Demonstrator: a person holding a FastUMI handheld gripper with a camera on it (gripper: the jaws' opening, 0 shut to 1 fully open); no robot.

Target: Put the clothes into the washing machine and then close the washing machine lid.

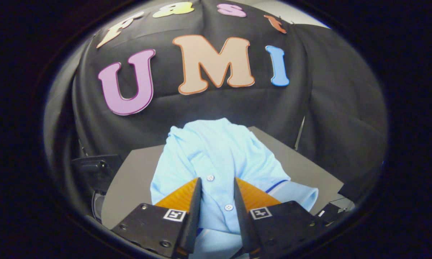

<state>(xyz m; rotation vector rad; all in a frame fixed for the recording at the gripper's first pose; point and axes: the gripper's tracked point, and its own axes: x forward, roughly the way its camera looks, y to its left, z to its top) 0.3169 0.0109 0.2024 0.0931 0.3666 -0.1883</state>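
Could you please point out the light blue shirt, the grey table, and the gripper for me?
light blue shirt (216,151): gripper view, upper chest fabric beyond the fingers.
grey table (133,180): gripper view, bare top beside the shirt.
gripper (217,181): gripper view, gap between fingertips, over the button placket.

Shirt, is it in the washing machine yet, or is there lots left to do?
Not yet. Nothing looks finished. The light blue shirt is bunched up on the grey table. In hand: the gripper has the shirt's buttoned front between its jaws, which stand a little apart, so I cannot tell if they have pinched it. Still left: lifting the shirt, putting it in the washing machine and closing the lid.
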